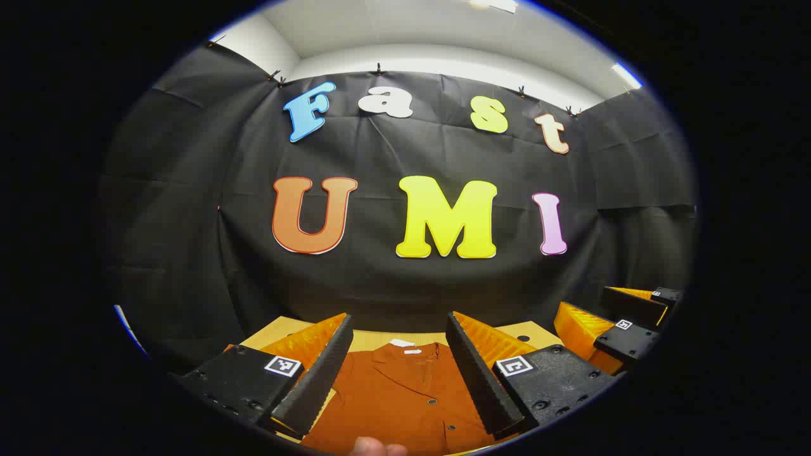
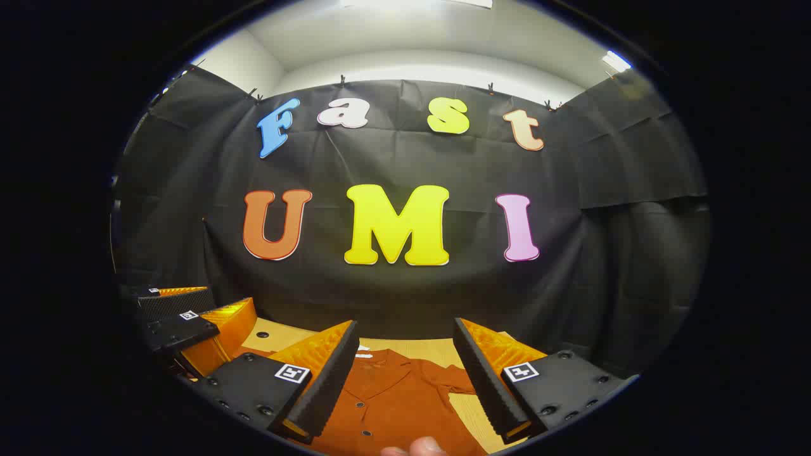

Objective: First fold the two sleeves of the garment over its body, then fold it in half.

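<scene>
Garment: 1 rust-orange shirt point(image 1: 405, 392), laid flat on wooden table point(image 1: 279, 329), collar toward booth wall; seen below/ahead of both grippers, between each one's fingers.
Collar tag: 1 white label point(image 1: 405, 345) at neck, far end of shirt.
Buttons: 2 counted in left gripper view along the placket point(image 1: 432, 401); 3 counted in right gripper view point(image 2: 360, 403).
Sleeve: 1 seen in right gripper view point(image 2: 459, 380), spread out to the right of the body, unfolded.
Left gripper point(image 1: 399, 373): fingers spread wide apart, nothing pinched, held above shirt, no contact.
Right gripper point(image 2: 405, 377): fingers spread wide apart, nothing pinched, above shirt's right half.
Other gripper: right one seen at far right of left gripper view point(image 1: 618, 329); left one at far left of right gripper view point(image 2: 190, 326).
Containers: none in sight.
Table holes: 1 dark hole noted point(image 2: 262, 334) in tabletop, left of shirt in right gripper view.
Fingertip: 1 seen at bottom edge point(image 1: 377, 448) in left gripper view, 1 in right gripper view point(image 2: 418, 448).
</scene>
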### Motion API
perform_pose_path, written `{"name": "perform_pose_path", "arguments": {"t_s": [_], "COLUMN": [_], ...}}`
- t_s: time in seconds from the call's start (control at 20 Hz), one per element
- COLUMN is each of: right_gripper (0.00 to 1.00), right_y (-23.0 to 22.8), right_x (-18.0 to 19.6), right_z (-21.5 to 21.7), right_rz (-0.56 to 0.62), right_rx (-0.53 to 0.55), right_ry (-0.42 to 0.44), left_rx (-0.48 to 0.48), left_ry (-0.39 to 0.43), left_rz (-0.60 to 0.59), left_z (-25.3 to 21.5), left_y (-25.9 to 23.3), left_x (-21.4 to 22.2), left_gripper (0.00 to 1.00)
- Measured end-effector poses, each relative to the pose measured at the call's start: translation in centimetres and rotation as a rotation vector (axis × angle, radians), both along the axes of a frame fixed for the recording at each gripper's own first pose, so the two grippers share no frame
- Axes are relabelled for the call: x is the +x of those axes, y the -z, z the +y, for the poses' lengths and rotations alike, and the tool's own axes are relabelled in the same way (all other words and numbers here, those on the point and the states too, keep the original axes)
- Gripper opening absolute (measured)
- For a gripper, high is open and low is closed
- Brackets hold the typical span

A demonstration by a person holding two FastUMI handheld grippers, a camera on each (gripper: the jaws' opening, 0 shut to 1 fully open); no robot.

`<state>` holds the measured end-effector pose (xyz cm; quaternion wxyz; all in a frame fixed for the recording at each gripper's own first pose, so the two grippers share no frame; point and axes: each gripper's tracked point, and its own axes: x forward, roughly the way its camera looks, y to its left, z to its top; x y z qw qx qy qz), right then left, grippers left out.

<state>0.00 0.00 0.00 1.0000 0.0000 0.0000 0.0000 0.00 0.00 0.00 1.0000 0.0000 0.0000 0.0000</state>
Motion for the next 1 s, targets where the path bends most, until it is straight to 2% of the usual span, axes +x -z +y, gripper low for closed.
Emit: {"name": "perform_pose_path", "arguments": {"t_s": [1.0], "right_gripper": [0.95], "right_y": [-0.26], "right_x": [-0.46], "right_z": [-1.1], "right_rz": [0.004], "right_rx": [0.025], "right_ry": [0.018], "left_rx": [0.02], "left_ry": [0.013], "left_rz": [-0.013], "left_z": [-0.96], "left_y": [-0.17], "left_x": [-0.45], "left_gripper": [0.96]}}
